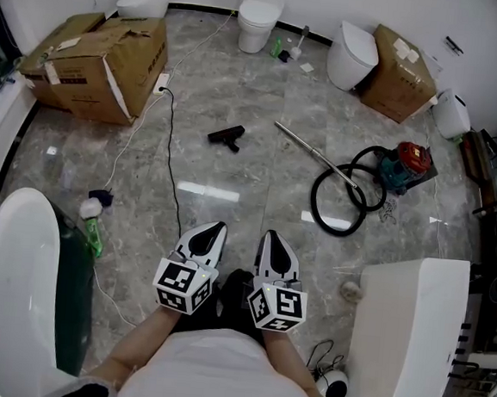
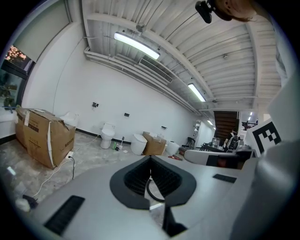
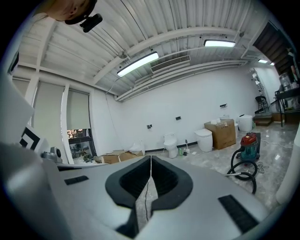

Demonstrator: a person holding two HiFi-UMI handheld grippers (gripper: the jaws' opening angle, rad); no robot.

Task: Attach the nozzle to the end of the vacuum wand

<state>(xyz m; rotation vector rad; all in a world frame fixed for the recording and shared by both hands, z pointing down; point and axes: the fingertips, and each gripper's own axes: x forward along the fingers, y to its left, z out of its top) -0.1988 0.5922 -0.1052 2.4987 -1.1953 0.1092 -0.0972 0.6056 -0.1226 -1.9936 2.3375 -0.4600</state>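
Large cardboard box (image 1: 100,64) upper left; toilet (image 1: 259,17) at wall; green bottle (image 1: 95,233) on floor.

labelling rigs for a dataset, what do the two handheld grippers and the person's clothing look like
The left tongs and right tongs match: pale grey plastic shells tapering to a point, with black ribbed lining inside. Each carries a white cube with black square markers at its rear. The person wears a white top.

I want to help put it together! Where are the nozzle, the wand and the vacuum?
nozzle (image 1: 226,136), head view, middle of its black body.
wand (image 1: 315,152), head view, middle of the metal tube.
vacuum (image 1: 398,172), head view, its teal drum.
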